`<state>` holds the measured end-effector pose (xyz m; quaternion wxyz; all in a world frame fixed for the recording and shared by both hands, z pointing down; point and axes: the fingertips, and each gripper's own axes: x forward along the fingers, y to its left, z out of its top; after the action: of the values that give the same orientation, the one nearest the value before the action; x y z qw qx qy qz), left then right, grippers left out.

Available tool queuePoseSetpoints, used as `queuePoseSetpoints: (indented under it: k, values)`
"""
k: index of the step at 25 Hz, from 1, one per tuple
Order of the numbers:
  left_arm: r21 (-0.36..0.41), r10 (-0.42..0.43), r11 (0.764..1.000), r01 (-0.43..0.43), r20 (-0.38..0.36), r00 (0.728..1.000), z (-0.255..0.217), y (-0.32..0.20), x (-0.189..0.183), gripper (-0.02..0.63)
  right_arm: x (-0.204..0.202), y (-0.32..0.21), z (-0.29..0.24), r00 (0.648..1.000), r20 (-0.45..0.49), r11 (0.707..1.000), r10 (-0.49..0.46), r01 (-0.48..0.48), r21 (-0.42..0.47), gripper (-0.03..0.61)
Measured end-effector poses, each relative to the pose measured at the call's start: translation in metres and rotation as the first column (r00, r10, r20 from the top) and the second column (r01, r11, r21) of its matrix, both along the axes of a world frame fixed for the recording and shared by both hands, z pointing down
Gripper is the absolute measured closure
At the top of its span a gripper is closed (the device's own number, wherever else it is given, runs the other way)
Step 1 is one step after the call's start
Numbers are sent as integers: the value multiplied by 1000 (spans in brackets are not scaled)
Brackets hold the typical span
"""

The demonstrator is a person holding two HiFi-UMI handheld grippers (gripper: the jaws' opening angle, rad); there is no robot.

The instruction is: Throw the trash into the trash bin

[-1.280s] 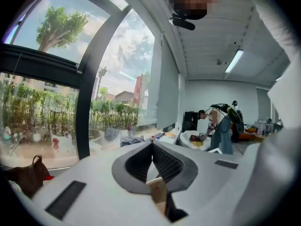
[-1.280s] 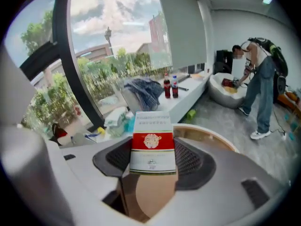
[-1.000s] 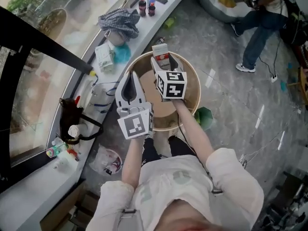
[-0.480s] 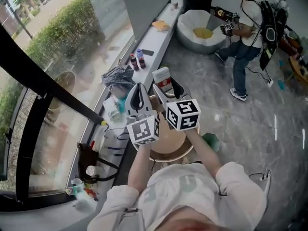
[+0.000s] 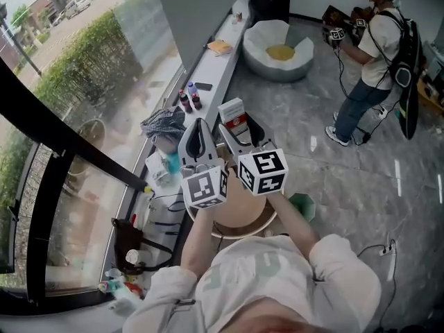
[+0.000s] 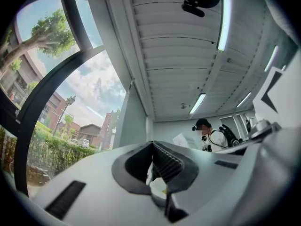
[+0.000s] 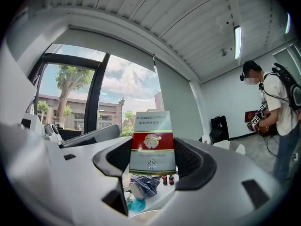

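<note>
My right gripper (image 5: 237, 132) is shut on a white and red carton (image 5: 234, 116), held upright above a round tan tub (image 5: 266, 222). In the right gripper view the carton (image 7: 151, 142) stands between the two jaws (image 7: 151, 158), pressed on both sides. My left gripper (image 5: 198, 126) is raised just left of it, its jaws meeting at the tips with nothing between them. The left gripper view shows those jaws (image 6: 151, 146) closed against the ceiling and window. Both grippers sit at chest height over the tub.
A window ledge at left carries two dark bottles (image 5: 189, 100), a checked cloth (image 5: 161, 124) and a black bag (image 5: 130, 240). Another person (image 5: 371, 54) stands at the back right with grippers. A white round seat (image 5: 277, 44) lies far back. A green thing (image 5: 303, 205) lies on the floor.
Both grippers have risen from just above the tub to chest height, and the head view has tipped upward. The carton stays in the right gripper.
</note>
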<state>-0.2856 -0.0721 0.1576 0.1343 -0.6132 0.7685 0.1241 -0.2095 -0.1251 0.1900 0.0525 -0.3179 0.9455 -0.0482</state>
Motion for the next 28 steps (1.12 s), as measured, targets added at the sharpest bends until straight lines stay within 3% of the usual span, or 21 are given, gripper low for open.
queuePoseSetpoints:
  k: [8,12,15,19,22,24,28]
  values:
    - [-30,40,999,-40,-21,999,8,-3,23,601,22,-9,5,999,10,999,33,-32,-25,300]
    - [-55,113,992,-115,-35,993,18,-19,58,601,68,-23,21,994,-1,992,112,-112,-58,300]
    - [-86,207,973,-214,-79,975,36,-43,90,601,114,-41,46,981,-17,976,194,-194,-97,300]
    - [-163,327,924,-346,-131,936,70,-80,149,601,192,-60,77,947,-55,934,317,-322,-152,299]
    - [-218,413,874,-435,-139,900,99,-103,204,601,254,-75,115,902,-102,880,419,-432,-200,299]
    - [-272,473,822,-501,-165,866,132,-111,244,601,297,-75,159,863,-157,825,480,-505,-253,299]
    - [-379,571,688,-618,-242,785,224,-125,326,601,374,-72,276,799,-269,717,539,-602,-351,299]
